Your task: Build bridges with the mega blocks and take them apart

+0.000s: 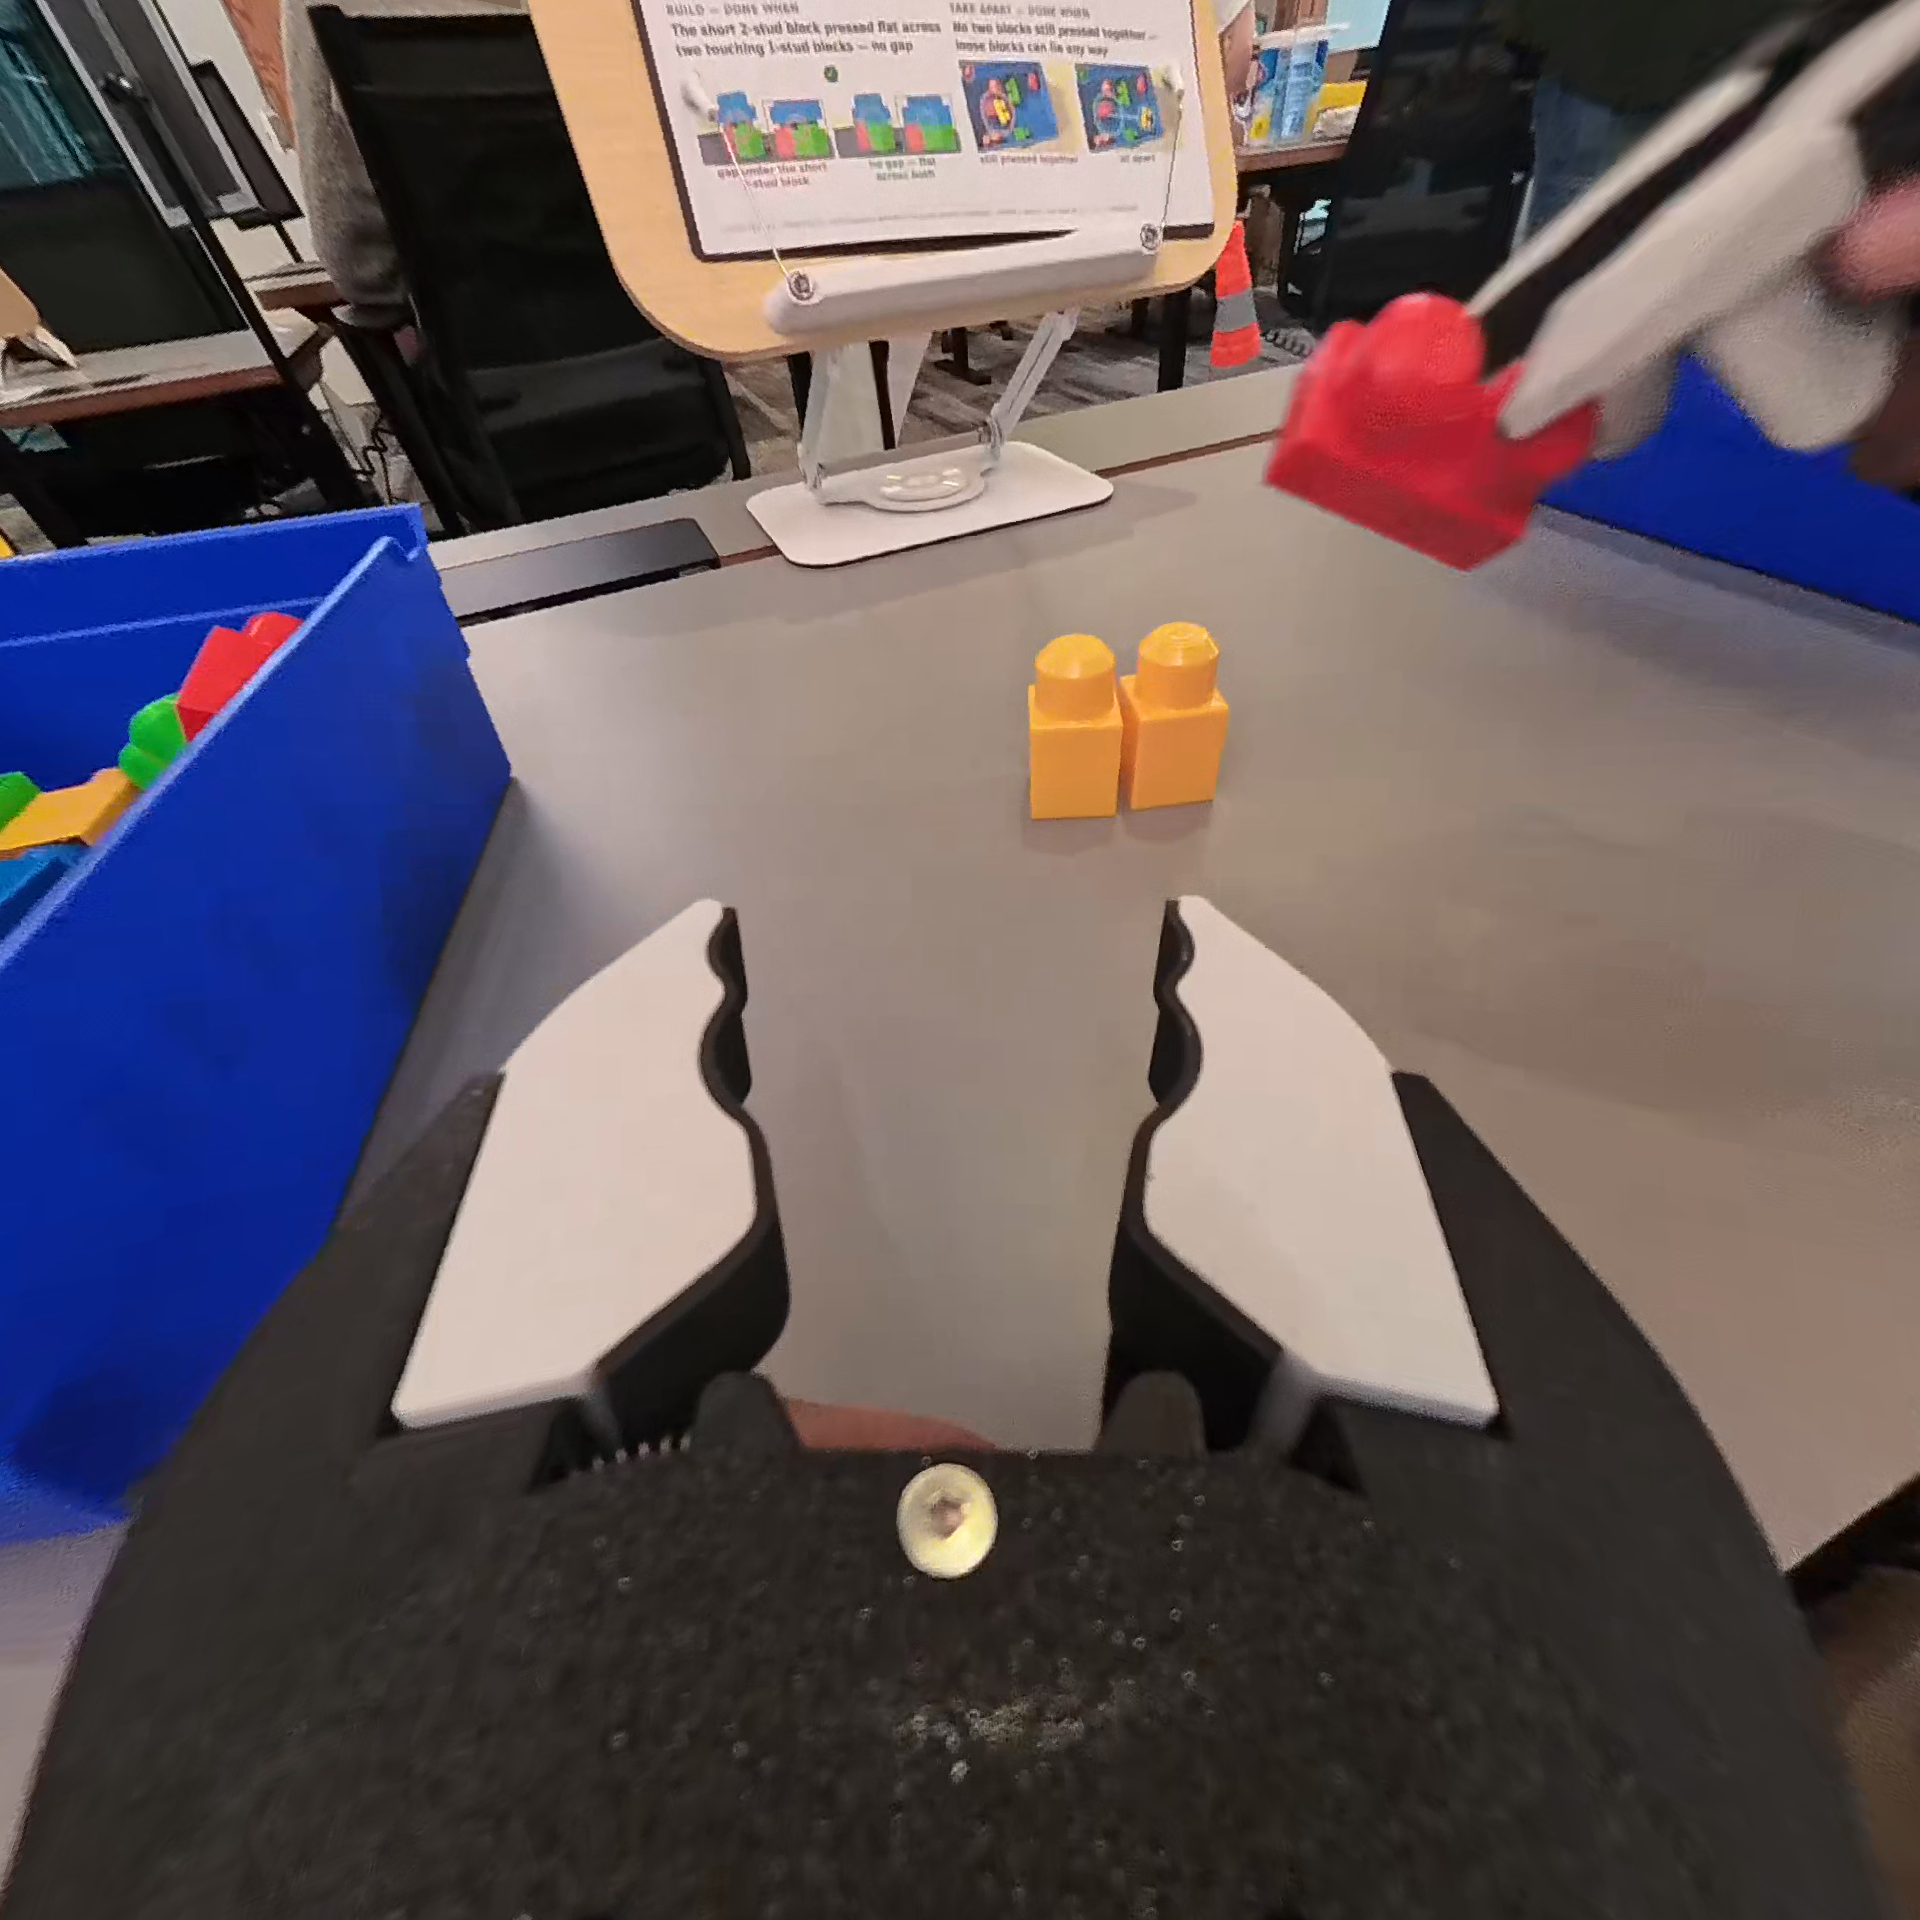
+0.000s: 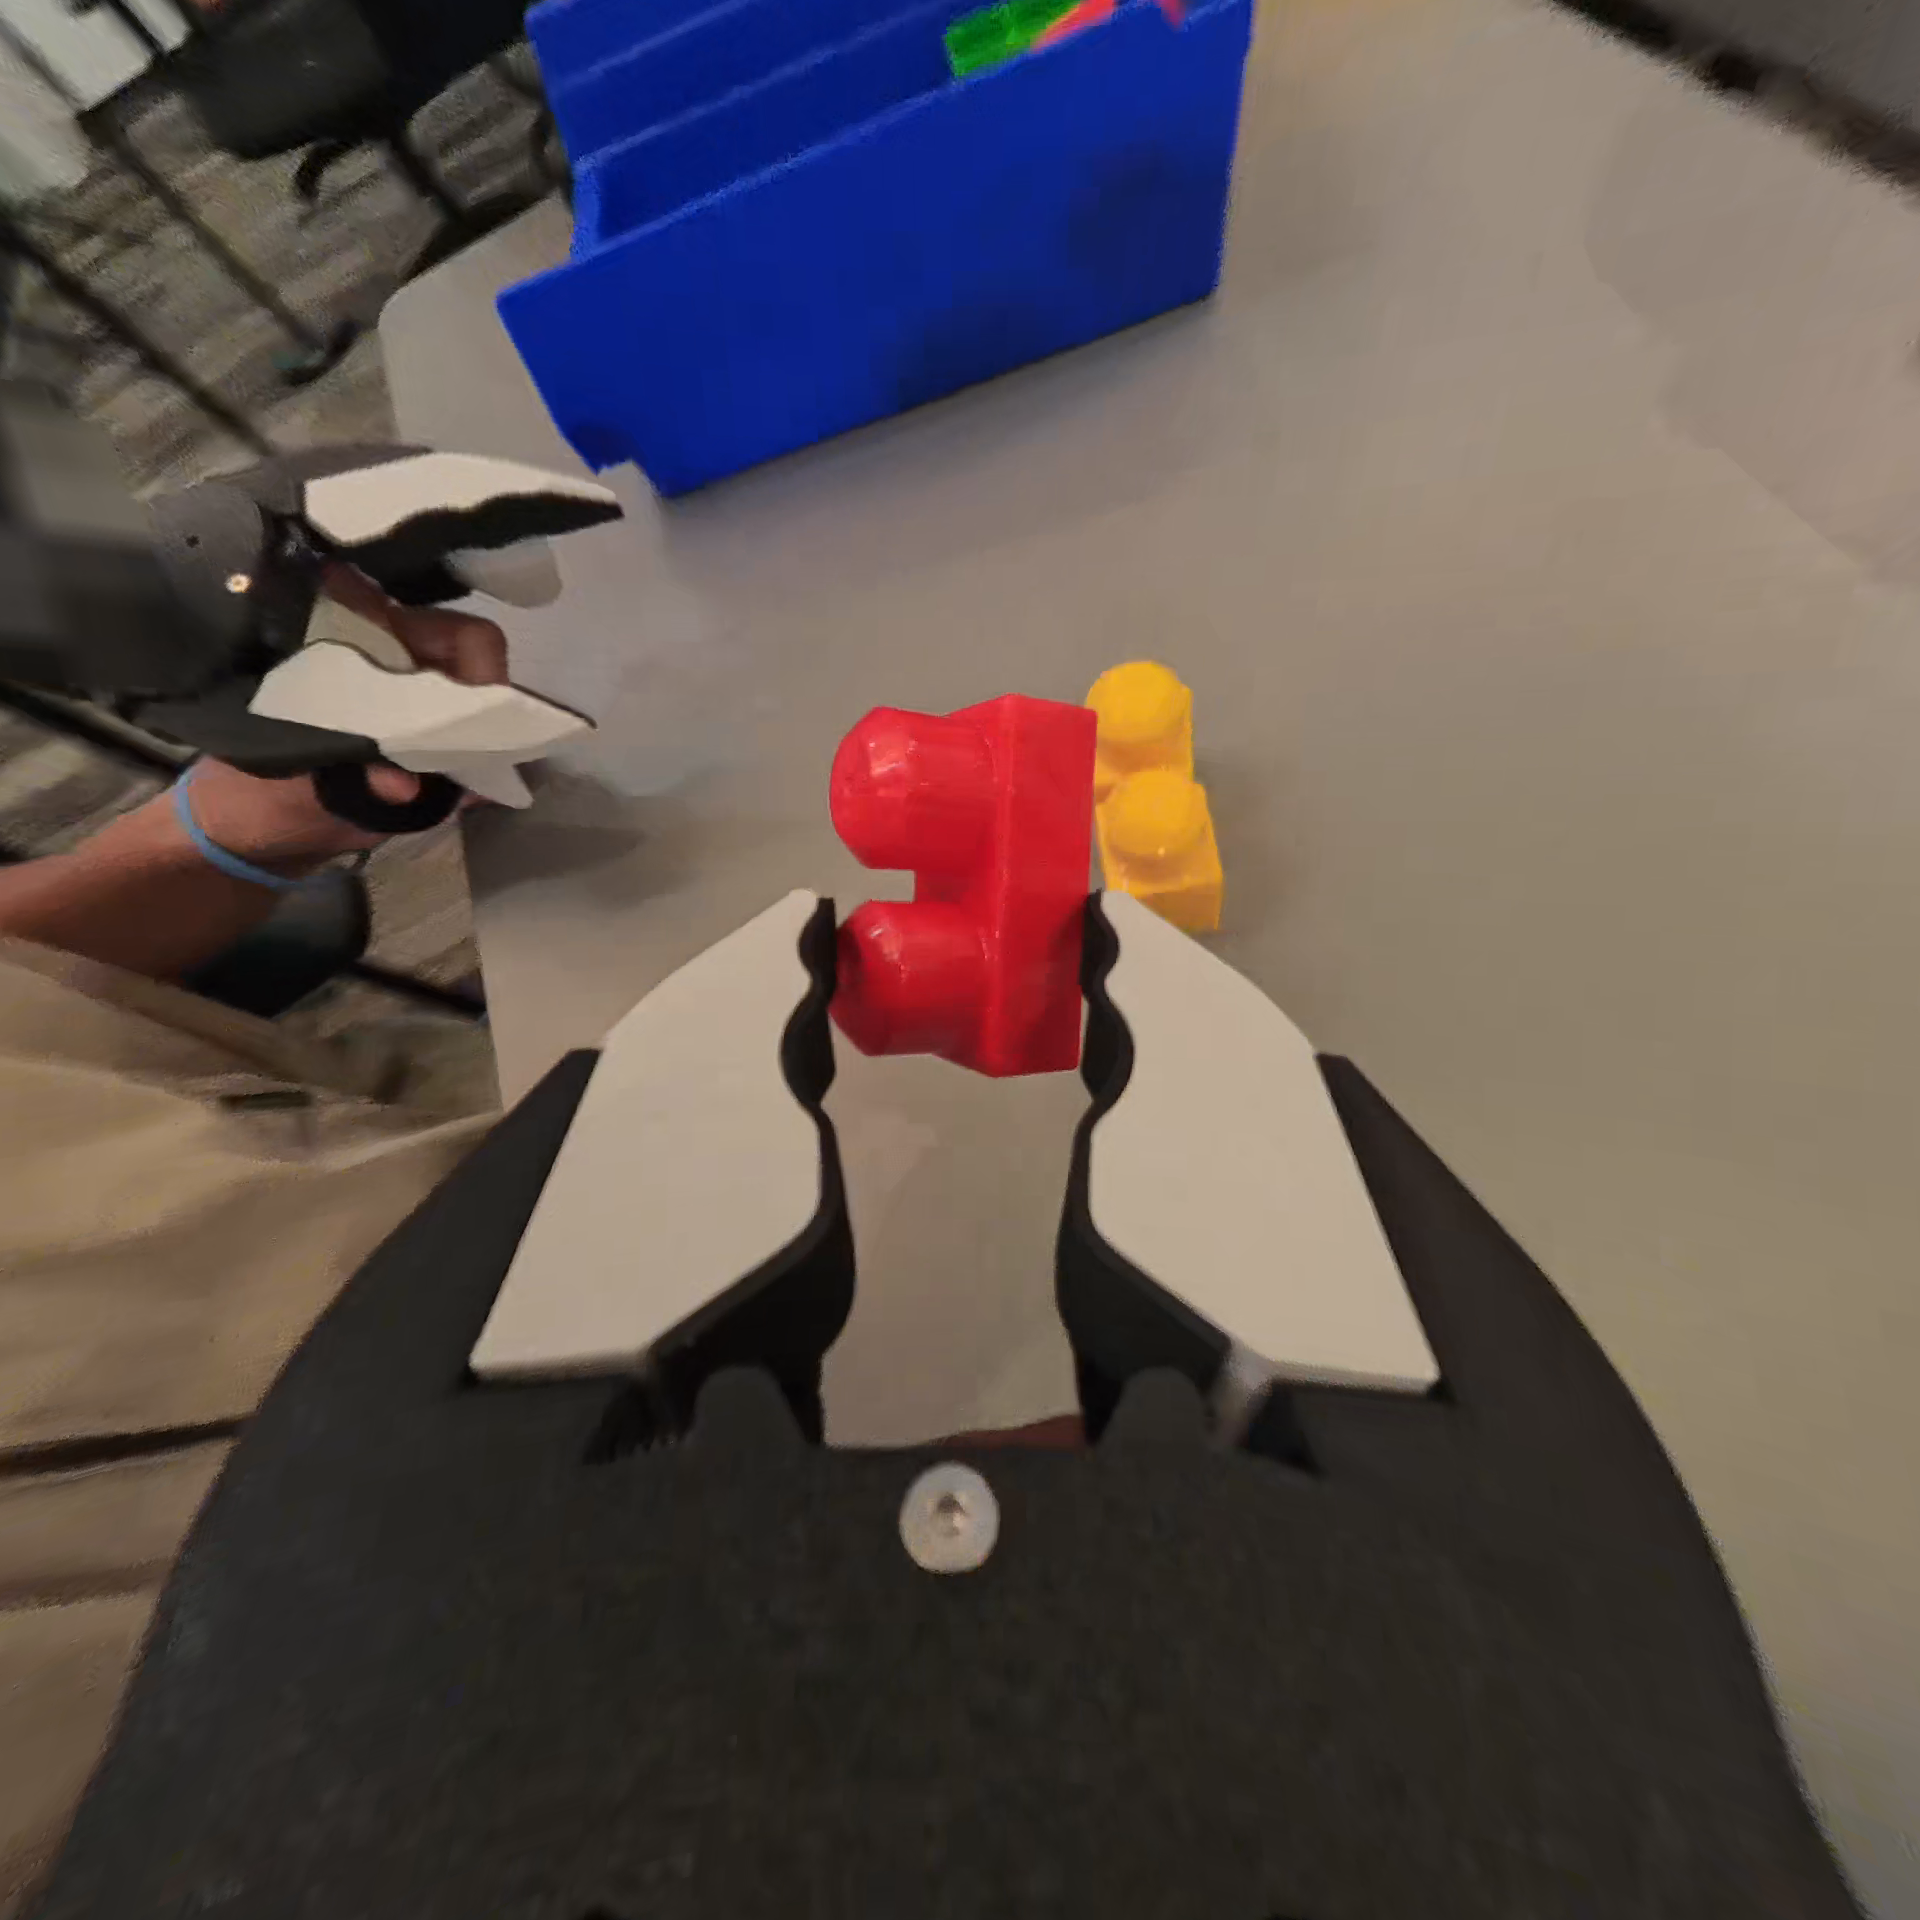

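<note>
2 orange blocks (image 1: 1125,727) touching, right gripper (image 2: 956,925) clamping blurred red block (image 2: 966,883)

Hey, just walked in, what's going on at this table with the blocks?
A person is working two handheld grippers to build a block bridge. The right gripper holds a red two-stud block in the air, near two yellow one-stud blocks that stand touching side by side on the grey table. The left gripper is open and empty, in front of the pair. A blue bin on the left holds more blocks.

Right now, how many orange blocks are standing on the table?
2: left orange block and right orange block stand touching, mid-table. Another orange piece lies in the blue bin; more may be hidden.
</note>
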Demonstrator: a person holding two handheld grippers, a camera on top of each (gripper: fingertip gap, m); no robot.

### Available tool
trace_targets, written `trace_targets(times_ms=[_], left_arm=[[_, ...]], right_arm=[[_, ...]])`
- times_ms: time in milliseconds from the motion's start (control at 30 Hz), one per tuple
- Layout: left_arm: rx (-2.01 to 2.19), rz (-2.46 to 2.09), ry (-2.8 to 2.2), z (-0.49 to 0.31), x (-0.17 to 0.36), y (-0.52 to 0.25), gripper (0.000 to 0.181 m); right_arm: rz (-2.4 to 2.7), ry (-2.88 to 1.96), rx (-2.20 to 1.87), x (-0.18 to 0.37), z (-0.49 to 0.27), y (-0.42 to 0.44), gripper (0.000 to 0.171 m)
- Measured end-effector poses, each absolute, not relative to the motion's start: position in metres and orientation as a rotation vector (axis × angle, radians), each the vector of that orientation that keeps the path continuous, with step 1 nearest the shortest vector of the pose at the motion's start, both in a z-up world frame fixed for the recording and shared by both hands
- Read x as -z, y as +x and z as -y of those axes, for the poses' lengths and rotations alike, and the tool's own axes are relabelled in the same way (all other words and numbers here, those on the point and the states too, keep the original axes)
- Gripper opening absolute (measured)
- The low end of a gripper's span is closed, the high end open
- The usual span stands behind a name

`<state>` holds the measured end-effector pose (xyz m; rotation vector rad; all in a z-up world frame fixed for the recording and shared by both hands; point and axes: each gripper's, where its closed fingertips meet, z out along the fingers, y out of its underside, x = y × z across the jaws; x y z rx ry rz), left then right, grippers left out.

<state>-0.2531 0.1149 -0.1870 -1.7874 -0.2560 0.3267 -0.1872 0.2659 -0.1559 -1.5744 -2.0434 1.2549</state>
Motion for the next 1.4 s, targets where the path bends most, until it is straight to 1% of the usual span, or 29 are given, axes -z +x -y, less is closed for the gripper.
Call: trace_targets(times_ms=[167, 300, 633, 867, 1167, 1333, 1400], left_arm=[[-0.381, 0.207, -1.794, -0.116, 0.188, -0.248, 0.075], [-0.395, 0.188, -1.8, -0.117, 0.189, -0.245, 0.074], [-0.346, 0.217, -1.785, -0.115, 0.187, -0.248, 0.074], [-0.353, 0.208, -1.796, -0.116, 0.188, -0.247, 0.074], [-0.354, 0.198, -1.806, -0.117, 0.19, -0.246, 0.073], [-0.358, 0.188, -1.811, -0.117, 0.191, -0.245, 0.073], [-0.361, 0.183, -1.814, -0.118, 0.191, -0.244, 0.073]], right_arm=[[2.302, -1.636, -1.339, 0.163, -0.274, -0.229, 0.045], [2.425, -1.676, -1.362, 0.174, -0.271, -0.24, 0.045], [2.454, -1.76, -1.454, 0.19, -0.27, -0.247, 0.045], [2.471, -1.852, -1.448, 0.207, -0.273, -0.247, 0.046], [2.449, -1.926, -1.498, 0.206, -0.274, -0.255, 0.046], [2.406, -1.956, -1.524, 0.206, -0.276, -0.257, 0.059], [2.388, -1.946, -1.546, 0.204, -0.277, -0.257, 0.059]])
